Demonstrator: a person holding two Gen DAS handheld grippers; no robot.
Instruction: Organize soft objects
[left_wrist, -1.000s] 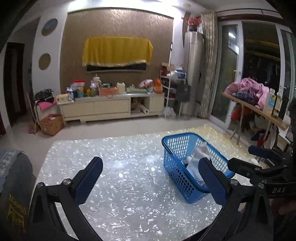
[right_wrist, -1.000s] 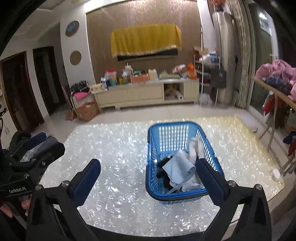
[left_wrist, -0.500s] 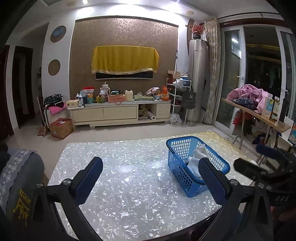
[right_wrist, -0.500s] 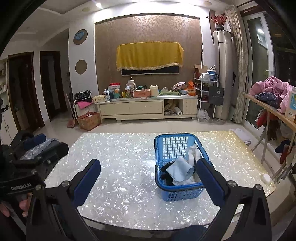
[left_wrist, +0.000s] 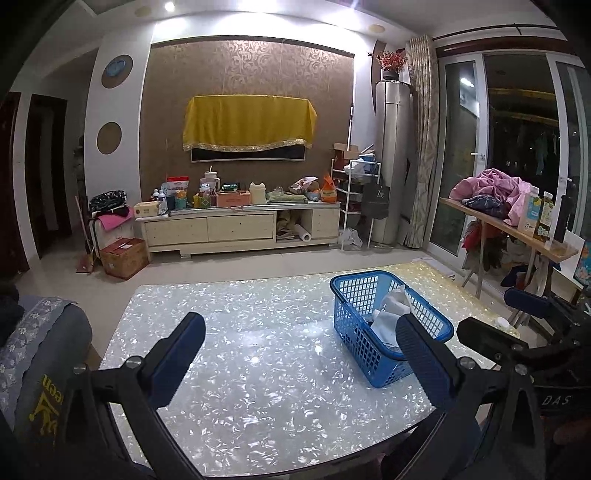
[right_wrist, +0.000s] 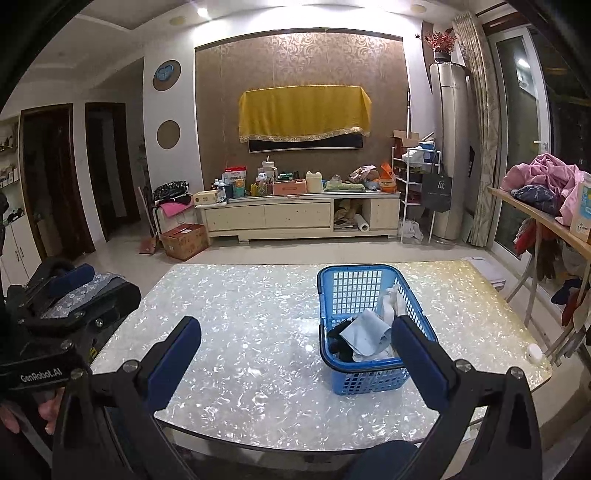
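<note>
Both the left gripper (left_wrist: 301, 354) and right gripper (right_wrist: 295, 350) hang above the pearly table (right_wrist: 258, 332), jaws spread wide, holding nothing. A blue basket (right_wrist: 364, 380) holds crumpled cloths (right_wrist: 365, 332); neither gripper touches it.

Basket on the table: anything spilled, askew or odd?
Nothing spilled. The blue basket sits upright on the table, with a light blue cloth, white cloth and dark items loosely heaped inside. Both grippers are open and empty.
</note>
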